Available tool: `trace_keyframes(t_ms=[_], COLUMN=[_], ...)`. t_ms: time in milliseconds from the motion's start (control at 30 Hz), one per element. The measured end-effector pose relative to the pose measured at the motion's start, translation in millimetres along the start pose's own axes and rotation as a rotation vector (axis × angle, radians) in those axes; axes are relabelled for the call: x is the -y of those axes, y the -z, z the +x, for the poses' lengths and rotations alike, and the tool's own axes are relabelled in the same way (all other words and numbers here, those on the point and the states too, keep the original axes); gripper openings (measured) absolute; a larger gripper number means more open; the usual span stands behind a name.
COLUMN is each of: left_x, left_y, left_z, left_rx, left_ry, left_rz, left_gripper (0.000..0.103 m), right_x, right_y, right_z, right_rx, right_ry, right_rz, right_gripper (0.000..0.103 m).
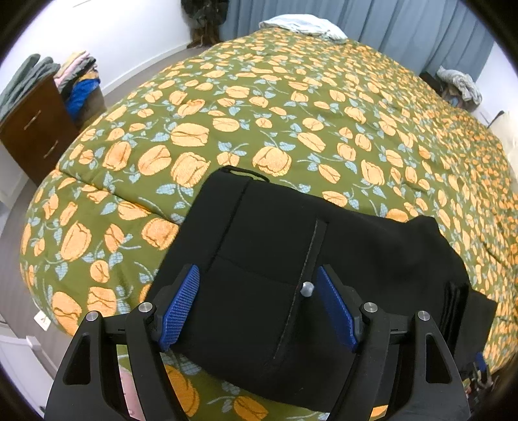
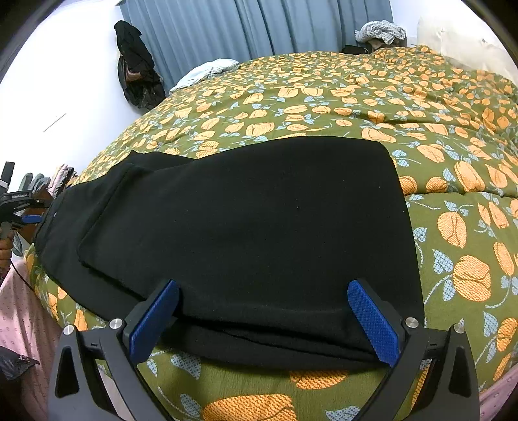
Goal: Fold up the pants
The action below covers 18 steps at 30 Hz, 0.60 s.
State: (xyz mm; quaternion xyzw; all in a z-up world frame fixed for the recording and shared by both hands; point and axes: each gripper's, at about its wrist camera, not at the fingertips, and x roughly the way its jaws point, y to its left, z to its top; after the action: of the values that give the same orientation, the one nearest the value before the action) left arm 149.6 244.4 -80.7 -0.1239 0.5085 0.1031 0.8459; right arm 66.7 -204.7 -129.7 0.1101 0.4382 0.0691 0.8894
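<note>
Blue ribbed pads face each other across a wide gap on our left tongs (image 1: 257, 304), released, with nothing pinched; they hover just above the waist end of the black pants (image 1: 291, 259), where a silver button (image 1: 306, 288) sits beside the fly seam. Our right tongs (image 2: 264, 320) are likewise spread wide and released, their pads standing either side of the folded edge of the pants at the near rim of the bed; whether they touch the cloth we cannot tell. The pants lie flat across the near part of the green bedspread (image 1: 291, 107) with its orange flowers, one layer doubled over another. Farther left stands a brown dresser (image 1: 35, 129) with stacked clothes. At the far side lie a pale crumpled cloth (image 1: 301, 26) and blue curtains (image 2: 259, 26).
</note>
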Motion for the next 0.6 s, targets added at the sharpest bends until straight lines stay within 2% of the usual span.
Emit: trace_keyframes(t_ms=[100,167,267,367,500,600], left_x=[-6.8,-14.4,-29.4,-43.3,-47.7,-40.7], left_y=[-5.4,-11.6,-23.1,-30.1,-28.4,-23.9], left_z=[-4.1,-10.3,-16.1,-8.9,8.2,16.3], left_rx=[0.001,0.014,0.039,0.02,-0.039,-0.053], left_ry=[0.014,0.051,0.107,0.12,0.118,0.069], left_rz=[-0.016,-0.045,-0.084,-0.115,-0.096,-0.039], left_gripper=[0.077,0.077,0.085,0.086,0.086,0.086], right_x=[-0.1,0.0,-0.5,-0.7,-1.9,-2.3], right_y=[-0.2,-0.4,-0.1,0.1,0.7,0.7], right_z=[0.1,0.4,1.3,1.5,1.4,1.4], right_rx=[0.0,-0.001,-0.001,0.0,0.001,0.002], right_ry=[0.001,0.001,0.005,0.008,0.009,0.011], right_rz=[-0.001,0.0,0.002,0.003,0.003,0.002], right_gripper=[0.103,0.103,0.103,0.103,0.103,0.103])
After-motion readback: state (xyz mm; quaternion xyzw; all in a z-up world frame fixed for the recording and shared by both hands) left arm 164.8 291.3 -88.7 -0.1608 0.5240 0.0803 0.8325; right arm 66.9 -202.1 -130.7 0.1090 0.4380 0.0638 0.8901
